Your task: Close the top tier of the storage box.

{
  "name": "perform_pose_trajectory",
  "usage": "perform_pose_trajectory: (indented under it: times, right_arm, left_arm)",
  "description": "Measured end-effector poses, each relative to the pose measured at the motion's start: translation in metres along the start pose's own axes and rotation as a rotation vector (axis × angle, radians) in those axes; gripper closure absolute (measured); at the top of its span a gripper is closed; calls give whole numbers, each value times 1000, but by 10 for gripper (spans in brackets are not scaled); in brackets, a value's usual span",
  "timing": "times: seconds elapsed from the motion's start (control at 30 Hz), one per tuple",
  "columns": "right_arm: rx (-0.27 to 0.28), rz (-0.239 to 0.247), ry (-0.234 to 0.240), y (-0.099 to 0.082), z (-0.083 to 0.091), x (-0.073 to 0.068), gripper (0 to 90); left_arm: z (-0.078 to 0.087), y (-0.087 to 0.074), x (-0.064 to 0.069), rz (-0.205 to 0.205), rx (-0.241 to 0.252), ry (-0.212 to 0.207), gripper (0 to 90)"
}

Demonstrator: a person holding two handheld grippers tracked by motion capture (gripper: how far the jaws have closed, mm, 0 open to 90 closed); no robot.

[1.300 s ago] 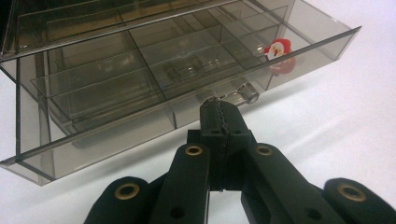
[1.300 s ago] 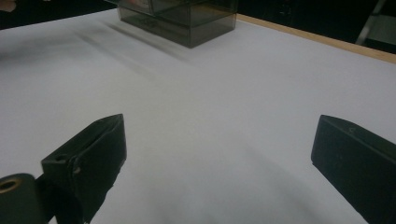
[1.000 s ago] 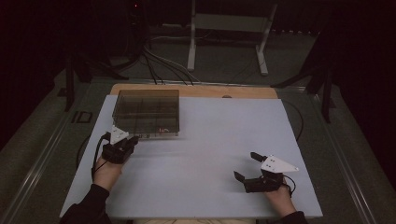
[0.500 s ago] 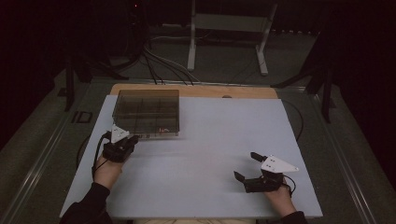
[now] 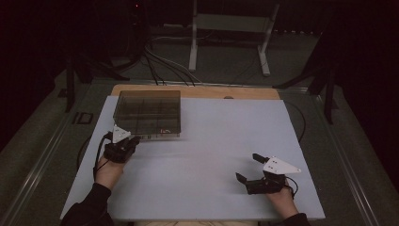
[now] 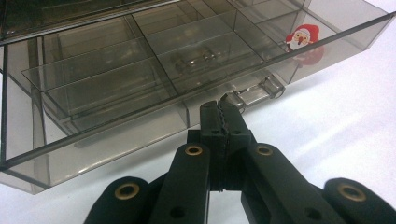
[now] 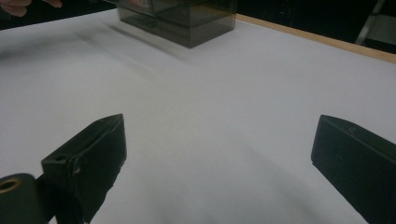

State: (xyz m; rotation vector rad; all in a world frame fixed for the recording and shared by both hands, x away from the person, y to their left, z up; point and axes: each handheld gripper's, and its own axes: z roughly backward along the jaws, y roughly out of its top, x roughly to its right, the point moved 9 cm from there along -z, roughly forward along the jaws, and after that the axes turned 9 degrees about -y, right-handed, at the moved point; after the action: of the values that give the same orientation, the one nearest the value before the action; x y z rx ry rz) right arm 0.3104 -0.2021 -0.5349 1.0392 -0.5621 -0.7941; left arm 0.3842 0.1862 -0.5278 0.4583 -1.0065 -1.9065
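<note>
a smoky clear plastic organizer box sits near the far left corner of the table, which is covered by a white sheet, with a strip of bare wood along the far edge. the box is split into compartments, and a small santa sticker sits on its near wall by one corner. a clear latch sticks out from the near side. beyond the far edge, cables trail over the floor beside a white metal stand.
</note>
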Motion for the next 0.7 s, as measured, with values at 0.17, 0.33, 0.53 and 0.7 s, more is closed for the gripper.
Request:
perform_pose_trajectory:
  times: [0.17, 0.33, 0.53, 0.7]
  right_arm:
    - [0, 1, 1, 0, 0, -1, 31]
    - [0, -1, 1, 0, 0, 0, 31]
    - [0, -1, 1, 0, 0, 0, 31]
    - [0, -2, 2, 0, 0, -1, 31]
  left_arm:
    - [0, 0, 0, 1, 0, -2, 895]
    - [-1, 1, 0, 1, 0, -2, 895]
    - [-2, 2, -1, 2, -2, -2, 895]
    - [-3, 2, -2, 5, -1, -2, 895]
